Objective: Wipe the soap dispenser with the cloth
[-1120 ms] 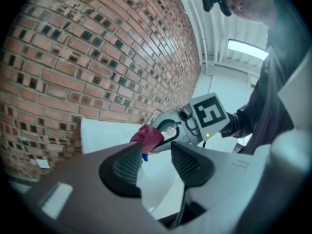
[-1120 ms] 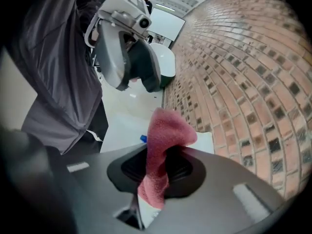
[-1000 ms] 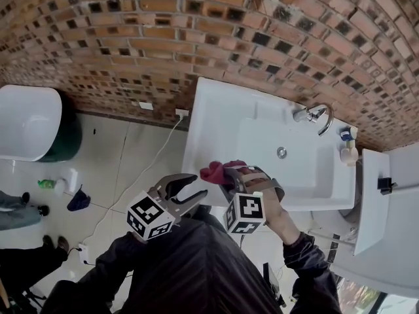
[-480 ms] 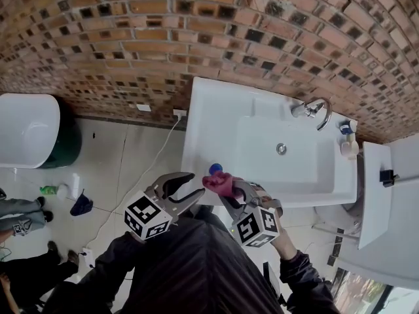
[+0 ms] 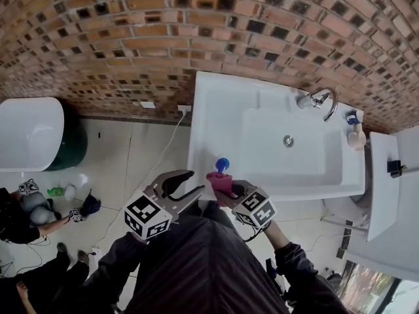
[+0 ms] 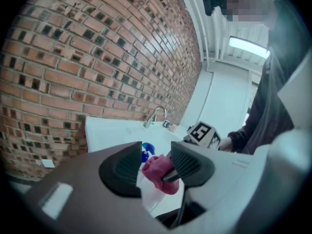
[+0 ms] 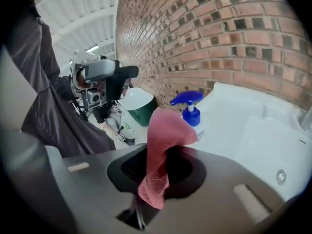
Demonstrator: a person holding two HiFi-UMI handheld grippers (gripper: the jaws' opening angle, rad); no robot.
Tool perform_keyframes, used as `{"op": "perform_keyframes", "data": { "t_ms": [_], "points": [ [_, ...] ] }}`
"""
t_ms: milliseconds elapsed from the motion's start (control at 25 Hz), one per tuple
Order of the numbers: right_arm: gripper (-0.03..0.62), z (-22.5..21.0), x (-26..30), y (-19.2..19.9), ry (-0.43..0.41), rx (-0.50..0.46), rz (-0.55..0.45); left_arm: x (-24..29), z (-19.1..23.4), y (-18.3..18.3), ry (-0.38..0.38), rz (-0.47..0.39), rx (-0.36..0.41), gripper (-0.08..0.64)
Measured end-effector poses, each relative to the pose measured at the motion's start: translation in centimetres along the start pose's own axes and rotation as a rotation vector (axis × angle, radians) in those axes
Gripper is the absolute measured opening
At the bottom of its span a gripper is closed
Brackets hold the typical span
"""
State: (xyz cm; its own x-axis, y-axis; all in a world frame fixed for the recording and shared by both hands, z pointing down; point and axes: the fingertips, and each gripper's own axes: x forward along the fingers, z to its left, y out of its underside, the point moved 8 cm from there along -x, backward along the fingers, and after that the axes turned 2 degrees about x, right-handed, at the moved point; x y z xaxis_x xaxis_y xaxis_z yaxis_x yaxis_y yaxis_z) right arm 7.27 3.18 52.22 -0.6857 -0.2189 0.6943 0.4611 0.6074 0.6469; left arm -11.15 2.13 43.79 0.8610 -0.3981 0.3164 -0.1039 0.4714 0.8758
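The soap dispenser, clear with a blue pump, stands on the near left rim of the white sink. My right gripper is shut on a pink cloth, which presses against the dispenser's near side. In the right gripper view the cloth folds up out of the jaws in front of the blue pump. My left gripper hangs open just left of the cloth, holding nothing. In the left gripper view the cloth and the pump show beyond the open pads.
A chrome tap and a small bottle sit at the sink's far right. A brick wall runs behind. A white bin and a cable are on the floor at left, with a person crouched beyond.
My right gripper has drawn back to the sink's near rim, its cloth now lower against the dispenser, so the blue pump shows above it. The left gripper has stayed open beside it.
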Motion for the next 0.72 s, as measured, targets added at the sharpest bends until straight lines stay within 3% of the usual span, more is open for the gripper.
{"op": "perform_keyframes", "data": {
  "t_ms": [360, 720],
  "points": [
    [0.072, -2.2, 4.2, 2.6, 0.011, 0.047, 0.21, -1.3, 0.0, 0.4, -0.022, -0.013, -0.012, 0.167],
    [0.072, -3.9, 6.6, 3.6, -0.047, 0.147, 0.286, -2.3, 0.4, 1.1, -0.05, -0.023, -0.028, 0.167]
  ]
}}
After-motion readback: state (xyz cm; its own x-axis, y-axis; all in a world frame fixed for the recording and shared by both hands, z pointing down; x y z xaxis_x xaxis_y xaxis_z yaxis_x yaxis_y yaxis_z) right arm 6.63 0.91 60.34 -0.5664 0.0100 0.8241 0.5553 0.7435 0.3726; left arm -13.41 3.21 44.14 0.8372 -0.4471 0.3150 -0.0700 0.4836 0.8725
